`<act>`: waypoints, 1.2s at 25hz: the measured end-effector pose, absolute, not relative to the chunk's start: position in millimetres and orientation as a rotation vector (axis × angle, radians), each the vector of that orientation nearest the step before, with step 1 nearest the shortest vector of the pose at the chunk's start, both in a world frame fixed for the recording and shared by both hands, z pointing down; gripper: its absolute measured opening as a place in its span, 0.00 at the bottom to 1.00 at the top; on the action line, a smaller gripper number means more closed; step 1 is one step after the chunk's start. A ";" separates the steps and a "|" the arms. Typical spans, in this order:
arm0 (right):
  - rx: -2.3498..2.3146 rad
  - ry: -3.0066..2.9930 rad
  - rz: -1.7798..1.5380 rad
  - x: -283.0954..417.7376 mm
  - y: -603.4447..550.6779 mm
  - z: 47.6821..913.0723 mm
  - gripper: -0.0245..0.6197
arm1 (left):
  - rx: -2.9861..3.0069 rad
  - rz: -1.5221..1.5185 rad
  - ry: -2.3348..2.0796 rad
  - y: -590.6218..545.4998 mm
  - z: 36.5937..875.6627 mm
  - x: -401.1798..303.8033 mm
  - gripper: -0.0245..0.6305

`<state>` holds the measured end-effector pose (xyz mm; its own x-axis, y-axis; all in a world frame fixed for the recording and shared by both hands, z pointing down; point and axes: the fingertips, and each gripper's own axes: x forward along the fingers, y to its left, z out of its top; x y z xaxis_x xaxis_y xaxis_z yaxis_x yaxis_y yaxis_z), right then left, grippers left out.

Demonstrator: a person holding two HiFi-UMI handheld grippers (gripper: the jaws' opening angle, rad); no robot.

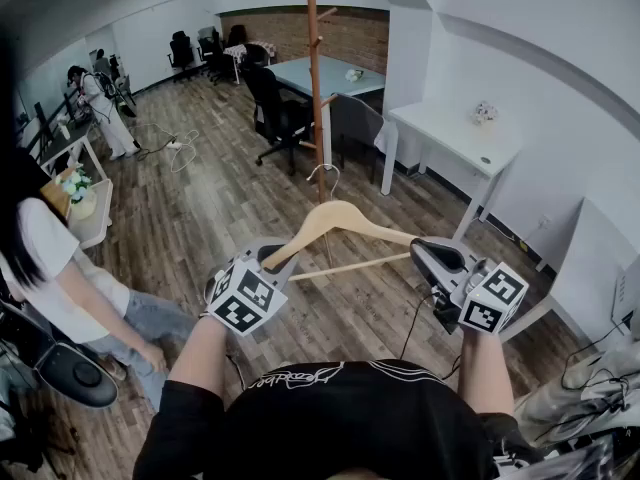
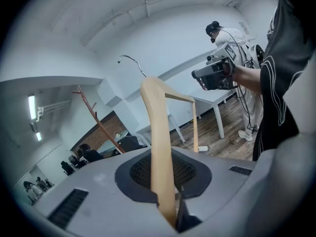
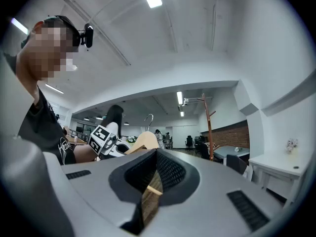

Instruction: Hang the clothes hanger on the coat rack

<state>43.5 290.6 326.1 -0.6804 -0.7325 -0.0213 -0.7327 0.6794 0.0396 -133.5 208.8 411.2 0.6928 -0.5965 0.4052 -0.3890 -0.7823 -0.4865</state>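
A pale wooden clothes hanger [image 1: 340,218] with a metal hook hangs level between my two grippers, above the wood floor. My left gripper [image 1: 268,260] is shut on the hanger's left arm, which rises out of the jaws in the left gripper view [image 2: 157,132]. My right gripper [image 1: 425,250] is shut on the hanger's right end, where a thin strip of wood [image 3: 149,197] shows between its jaws. The coat rack [image 1: 316,88], a tall brown pole with short pegs, stands just beyond the hook. It also appears in both gripper views [image 2: 96,120] [image 3: 208,127].
A person [image 1: 60,278] stands close at the left beside a black stool [image 1: 70,373]. Behind the rack are office chairs [image 1: 275,113] and a grey table [image 1: 325,73]. A white desk [image 1: 455,133] runs along the right wall. Another person [image 1: 100,103] is far off at the left.
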 end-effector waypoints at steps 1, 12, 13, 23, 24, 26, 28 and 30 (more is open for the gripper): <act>-1.263 2.867 0.069 46.7 292.6 327.0 0.10 | -2.538 -0.797 0.761 209.3 411.3 -130.1 0.10; -1.340 2.784 -0.042 75.5 290.3 350.1 0.10 | -2.576 -0.869 0.712 202.8 436.1 -113.0 0.10; -1.338 2.779 -0.056 77.3 286.6 353.4 0.10 | -2.582 -0.877 0.705 200.1 440.3 -110.7 0.10; -1.342 2.775 -0.149 92.1 231.1 380.4 0.10 | -2.611 -0.923 0.703 137.2 464.0 -98.1 0.10; -1.360 2.790 -0.137 93.6 222.4 382.5 0.10 | -2.623 -0.923 0.697 126.4 466.2 -94.8 0.10; -1.392 2.820 -0.118 97.7 199.8 387.8 0.10 | -2.641 -0.928 0.683 100.8 471.6 -85.9 0.10; -1.399 2.828 -0.126 103.7 171.3 392.8 0.10 | -2.653 -0.935 0.664 71.2 478.0 -75.1 0.10; -1.403 2.821 -0.149 112.5 138.7 398.0 0.10 | -2.660 -0.950 0.644 38.9 485.4 -64.0 0.10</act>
